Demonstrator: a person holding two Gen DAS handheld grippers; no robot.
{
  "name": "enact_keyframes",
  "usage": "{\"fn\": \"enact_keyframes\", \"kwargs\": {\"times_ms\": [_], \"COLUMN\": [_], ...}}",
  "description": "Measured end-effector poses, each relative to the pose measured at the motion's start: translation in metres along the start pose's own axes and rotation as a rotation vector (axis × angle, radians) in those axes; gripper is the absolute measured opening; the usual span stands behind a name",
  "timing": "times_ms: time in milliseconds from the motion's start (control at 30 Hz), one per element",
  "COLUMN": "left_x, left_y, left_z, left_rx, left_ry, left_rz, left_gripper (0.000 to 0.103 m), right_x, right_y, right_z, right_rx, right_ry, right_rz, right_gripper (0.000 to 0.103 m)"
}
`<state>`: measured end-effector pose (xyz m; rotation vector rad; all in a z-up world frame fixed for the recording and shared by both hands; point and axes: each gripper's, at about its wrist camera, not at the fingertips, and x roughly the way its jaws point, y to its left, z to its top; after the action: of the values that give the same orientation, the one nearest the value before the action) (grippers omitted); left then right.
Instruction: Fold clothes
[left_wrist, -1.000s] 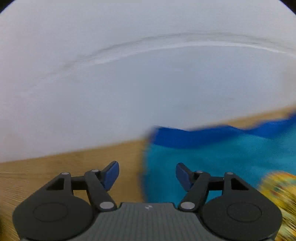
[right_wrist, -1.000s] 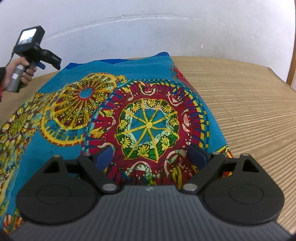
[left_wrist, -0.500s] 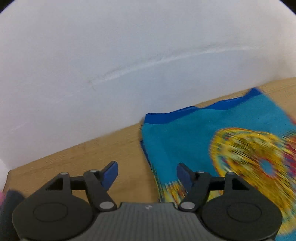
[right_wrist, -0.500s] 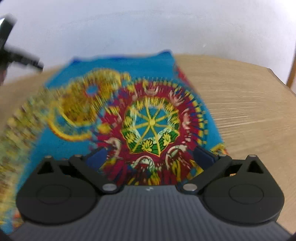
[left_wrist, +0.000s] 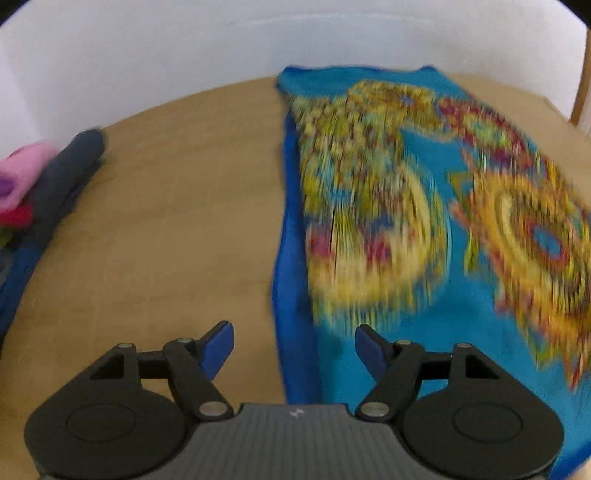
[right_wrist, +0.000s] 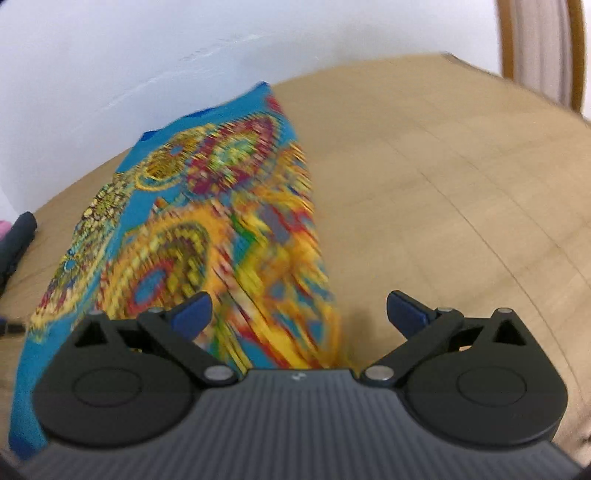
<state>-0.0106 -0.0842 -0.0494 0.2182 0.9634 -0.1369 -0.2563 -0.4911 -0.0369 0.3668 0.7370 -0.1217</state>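
Your left gripper (left_wrist: 293, 347) and right gripper (right_wrist: 299, 314) both hold their fingers apart, gripping nothing. The patterned cloth (left_wrist: 424, 221) lies flat on the wooden table (left_wrist: 166, 221), its long axis running away from you toward the wall. Its left edge lies between your left fingers and its right edge between your right; no writing is readable.

The turquoise folded cloth (left_wrist: 454, 229) carries yellow, red and blue medallions, blurred so perhaps floral; tan wooden counter (left_wrist: 177, 221); pink, dark grey folded clothes (left_wrist: 55, 177).
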Motion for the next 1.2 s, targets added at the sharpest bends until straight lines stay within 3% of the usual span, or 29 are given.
{"fn": "enact_keyframes", "kwargs": {"times_ms": [167,367,467,633,733,800,833,867,900,933,967,1000,1033,1200], "left_x": [-0.036,-0.05,-0.056,-0.055,-0.055,-0.058,-0.058,-0.059,-0.059,-0.059,-0.06,-0.06,-0.06,-0.063], "left_y": [-0.002,0.006,-0.002,-0.025,-0.034,-0.04,-0.039,-0.036,-0.032,-0.029,-0.025,-0.022,-0.019,0.0], "left_z": [-0.057,-0.083,-0.091,-0.092,-0.089,-0.088,-0.088,-0.089,-0.09,-0.09,-0.091,-0.091,-0.092,-0.094], "left_rx": [-0.052,-0.171,-0.147,-0.093,-0.083,-0.073,-0.09,-0.122,-0.155,-0.188,-0.22,-0.253,-0.286,-0.454], "left_ry": [0.032,0.069,0.071,0.058,0.058,0.049,0.047,0.048,0.049,0.049,0.05,0.05,0.051,0.05], "left_rz": [0.023,-0.057,-0.085,-0.109,-0.124,-0.14,-0.156,-0.176,-0.197,-0.217,-0.238,-0.259,-0.279,-0.383], "left_gripper": [0.076,0.081,0.082,0.087,0.081,0.057,0.05,0.035,0.02,0.014,0.01,0.008,0.008,0.007], "right_x": [-0.035,-0.051,-0.05,-0.051,-0.054,-0.055,-0.056,-0.058,-0.059,-0.059,-0.059,-0.058,-0.057,-0.065], "right_y": [-0.022,-0.016,-0.003,0.016,0.015,0.009,0.007,0.006,0.005,0.007,0.008,0.009,0.009,-0.016], "right_z": [-0.042,-0.062,-0.066,-0.08,-0.084,-0.084,-0.085,-0.086,-0.086,-0.087,-0.086,-0.086,-0.085,-0.072], "right_rx": [-0.007,-0.085,-0.11,-0.232,-0.25,-0.232,-0.224,-0.217,-0.213,-0.216,-0.215,-0.207,-0.188,0.037], "right_ry": [0.015,0.052,0.055,0.038,0.033,0.02,0.013,0.007,-0.003,-0.011,-0.008,-0.001,0.011,0.021], "right_rz": [-0.008,0.078,0.109,0.069,0.021,0.023,0.038,0.054,0.076,0.098,0.114,0.131,0.146,0.265], "right_gripper": [0.103,0.103,0.103,0.103,0.103,0.103,0.103,0.099,0.079,0.061,0.052,0.023,0.009,0.009]}}
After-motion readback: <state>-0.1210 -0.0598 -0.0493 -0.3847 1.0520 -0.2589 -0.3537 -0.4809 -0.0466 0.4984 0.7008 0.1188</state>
